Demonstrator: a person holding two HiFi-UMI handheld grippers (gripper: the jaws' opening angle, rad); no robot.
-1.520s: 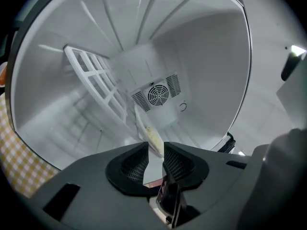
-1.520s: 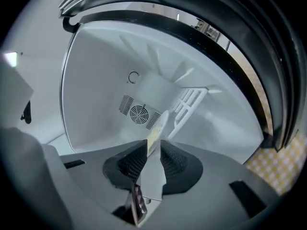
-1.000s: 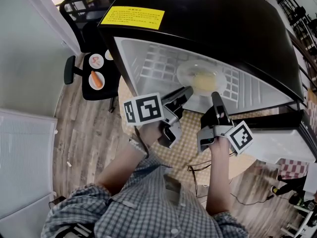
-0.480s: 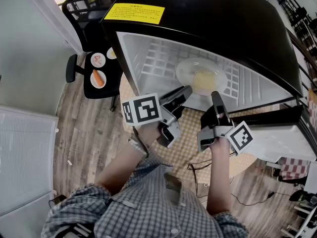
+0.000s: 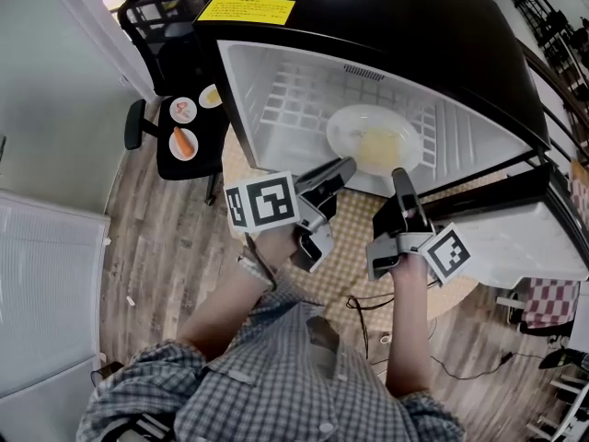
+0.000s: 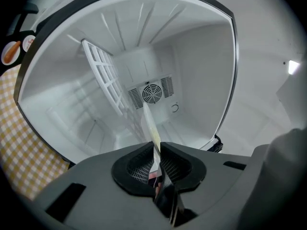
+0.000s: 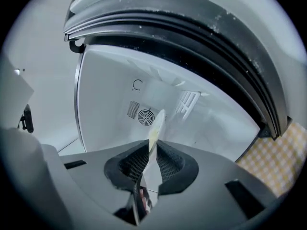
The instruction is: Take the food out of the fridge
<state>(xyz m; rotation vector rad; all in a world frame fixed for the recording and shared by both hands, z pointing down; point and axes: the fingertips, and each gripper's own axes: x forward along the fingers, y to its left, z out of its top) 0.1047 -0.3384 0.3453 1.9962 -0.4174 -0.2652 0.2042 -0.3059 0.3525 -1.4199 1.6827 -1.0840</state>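
Note:
A white plate (image 5: pixel 373 141) with pale yellow food lies inside the open fridge (image 5: pixel 414 26), near its front edge. My left gripper (image 5: pixel 342 168) holds the plate's near left rim and its jaws are closing, with the rim between the pads. My right gripper (image 5: pixel 401 178) is shut on the near right rim. In the left gripper view the plate (image 6: pixel 149 121) shows edge-on, running out from between the jaws of the left gripper (image 6: pixel 156 150). The right gripper view shows the same: the thin rim (image 7: pixel 156 126) pinched in the right gripper (image 7: pixel 149 152).
A white wire shelf (image 5: pixel 294 109) lies in the fridge's left half. The fridge door (image 5: pixel 515 247) hangs open at the right. A round table with a checked cloth (image 5: pixel 354 247) is under my grippers. A black chair (image 5: pixel 198 159) at left bears small plates, one with a carrot (image 5: pixel 182 142).
Both grippers and the plate have come a little way toward the fridge's opening. More of the white interior shows behind the plate.

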